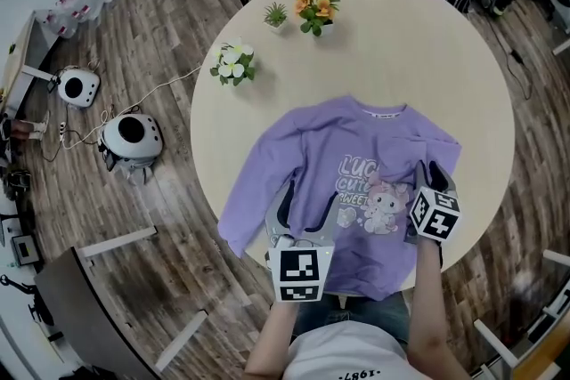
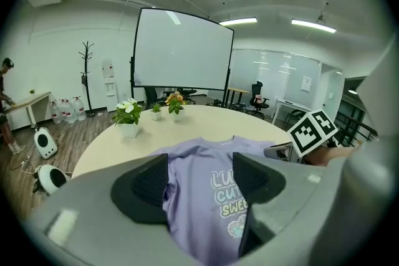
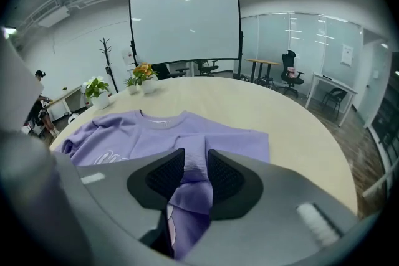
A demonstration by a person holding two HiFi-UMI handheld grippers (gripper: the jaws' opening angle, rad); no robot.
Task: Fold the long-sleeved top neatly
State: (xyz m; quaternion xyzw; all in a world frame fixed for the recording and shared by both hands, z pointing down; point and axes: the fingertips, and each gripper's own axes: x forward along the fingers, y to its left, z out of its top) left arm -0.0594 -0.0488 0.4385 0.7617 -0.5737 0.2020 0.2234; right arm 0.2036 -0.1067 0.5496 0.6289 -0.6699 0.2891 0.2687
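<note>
You are folding one sleeve (image 3: 191, 195) over the top (image 1: 356, 165), with your right gripper (image 1: 426, 175) pinching it. Your left gripper (image 1: 308, 204) is hanging open above the top, probably needing the other sleeve (image 1: 242, 205) next.

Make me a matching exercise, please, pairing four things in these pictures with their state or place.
Things:
1. left claw
2. right claw
3. white flowers
4. orange flowers

States or places:
A. shut on the sleeve of the top
B. beside a small green plant
C. open, over the top
D. alone, near the left edge of the table

Pairs: 1-C, 2-A, 3-D, 4-B
</note>
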